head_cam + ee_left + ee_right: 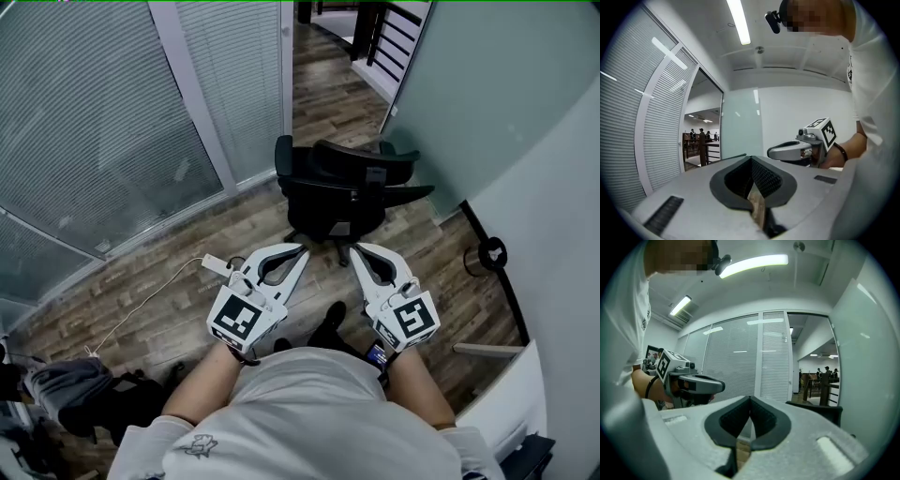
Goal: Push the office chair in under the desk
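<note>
Wood-grain floor [169, 281] carries everything you see from the head view. At its near left corner a dark heap [66, 389] of bags or cloth lies half cut off by the frame, too jumbled to name. Behind it run the slatted blinds [84, 112] of a glass partition. A white cable [141, 305] trails across the boards to a power strip [214, 264] that shows just beside your left gripper [298, 251]. That gripper's jaws are pressed fully together with nothing between them, as its own view makes plain. Ahead of both tools, touched by neither, the black office chair [342, 187] stands toward the far edge of the floor by the open doorway. Its base is mostly hidden beneath the seat, and which way it faces is hard to read from above. Your right gripper [356, 248] is likewise closed tight and empty, its tip near the left one's but not touching it. Further right a dark ring [491, 253] sits at the foot of the curved pale wall [544, 187]; what it is cannot be made out. At the near right corner a white slab [502, 412] is cropped by the frame, and you cannot tell whether it is the desk.
</note>
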